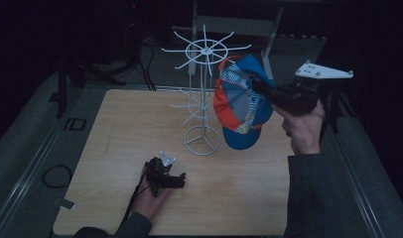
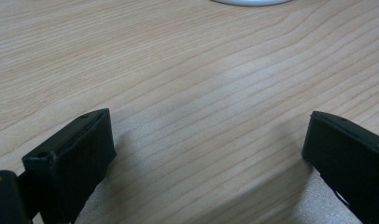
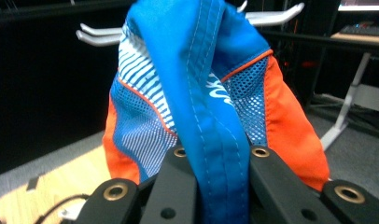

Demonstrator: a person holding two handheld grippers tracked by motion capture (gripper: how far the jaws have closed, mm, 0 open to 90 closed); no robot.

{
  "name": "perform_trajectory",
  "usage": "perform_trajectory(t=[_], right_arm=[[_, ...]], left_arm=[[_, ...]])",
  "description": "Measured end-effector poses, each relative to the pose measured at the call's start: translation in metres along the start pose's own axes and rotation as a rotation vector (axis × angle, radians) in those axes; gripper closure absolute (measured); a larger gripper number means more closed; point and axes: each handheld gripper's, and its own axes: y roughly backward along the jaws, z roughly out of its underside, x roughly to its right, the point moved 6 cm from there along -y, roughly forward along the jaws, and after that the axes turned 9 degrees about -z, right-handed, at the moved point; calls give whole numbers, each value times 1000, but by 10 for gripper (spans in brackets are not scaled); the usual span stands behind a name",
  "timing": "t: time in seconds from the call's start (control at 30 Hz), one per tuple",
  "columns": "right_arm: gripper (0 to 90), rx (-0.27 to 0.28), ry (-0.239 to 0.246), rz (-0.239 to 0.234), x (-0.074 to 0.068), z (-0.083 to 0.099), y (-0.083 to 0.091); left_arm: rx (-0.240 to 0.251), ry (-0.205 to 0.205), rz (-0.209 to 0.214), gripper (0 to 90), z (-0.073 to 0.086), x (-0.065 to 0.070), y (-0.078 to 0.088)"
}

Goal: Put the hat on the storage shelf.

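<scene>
A blue, orange and white cap [image 1: 241,101] hangs in the air beside the white wire rack [image 1: 203,74], its crown close to one of the top prongs. My right gripper [image 1: 261,87] is shut on the cap, raised at the right of the table. In the right gripper view the cap's blue fabric [image 3: 215,116] is pinched between the two black jaws, with rack prongs [image 3: 99,33] behind it. My left gripper [image 1: 178,179] rests low on the wooden table [image 1: 115,134] near the front. Its jaws stand wide apart over bare wood [image 2: 201,116].
The rack's round base [image 1: 202,140] stands mid-table, its edge [image 2: 250,2] just ahead of the left gripper. Lower prongs [image 1: 187,106] stick out to the left. Dark floor, cables [image 1: 55,174] and a white stand [image 1: 269,29] surround the table.
</scene>
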Motion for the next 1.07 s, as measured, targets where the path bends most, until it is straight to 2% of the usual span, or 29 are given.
perform_trajectory(t=[0.07,0.17,0.2,0.3,0.33,0.4,0.5,0.7,0.83,1.07], right_arm=[[872,-45,-15,-11,1,8,-8],[829,-105,-13,10,3,16,-14],[785,-121,-16,13,3,18,-15],[577,-163,-9,44,3,26,-15],[577,-163,-9,44,3,26,-15],[432,-176,-17,62,2,31,-13],[340,-182,-14,87,2,36,-10],[260,-199,-13,124,3,47,-5],[238,-209,-22,124,4,58,-2],[225,-203,-38,124,6,65,0]], left_arm=[[-3,-4,1,26,0,0,0],[-3,-2,1,26,0,0,0],[-3,-2,1,26,0,0,0],[-3,1,3,26,0,0,0],[-3,1,3,27,0,0,0],[-3,2,3,27,0,0,0],[-2,2,3,26,0,0,0],[-3,1,3,27,0,0,0],[-4,0,4,26,0,0,0],[-3,1,4,26,0,0,0]])
